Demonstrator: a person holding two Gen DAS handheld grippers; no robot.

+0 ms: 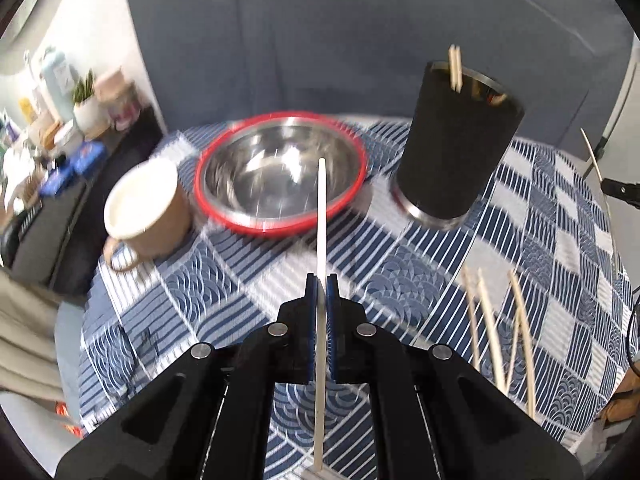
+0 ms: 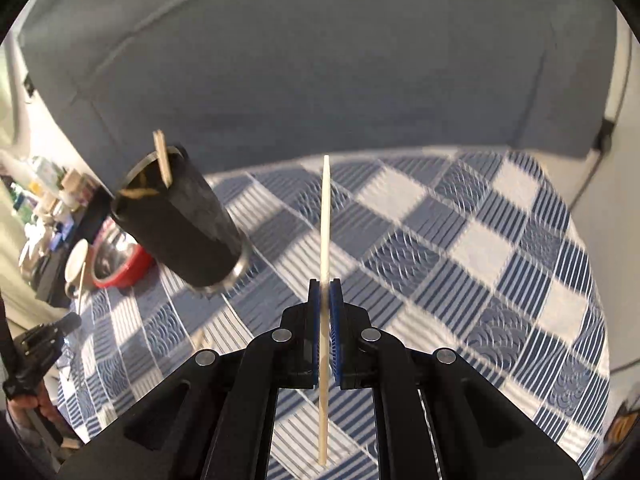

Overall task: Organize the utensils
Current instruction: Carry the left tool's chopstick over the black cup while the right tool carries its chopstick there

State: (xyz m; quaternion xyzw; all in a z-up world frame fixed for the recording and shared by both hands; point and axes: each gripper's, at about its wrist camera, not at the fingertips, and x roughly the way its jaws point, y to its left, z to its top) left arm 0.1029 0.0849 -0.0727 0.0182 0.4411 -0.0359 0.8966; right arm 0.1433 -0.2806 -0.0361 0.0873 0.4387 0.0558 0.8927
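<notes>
From the left wrist, the left tool pinches one chopstick upright above the bench. The black holder stands well ahead to the right, beside the steel bowl. Loose chopsticks lie near; a low swing could scatter them.

From the right wrist, the right tool pinches a second chopstick. The holder is off left; thin sticks may pivot or miss the rim.

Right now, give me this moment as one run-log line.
left gripper: shut on chopstick | right gripper: shut on second chopstick | black holder: upright | loose chopsticks: on tablecloth
</notes>
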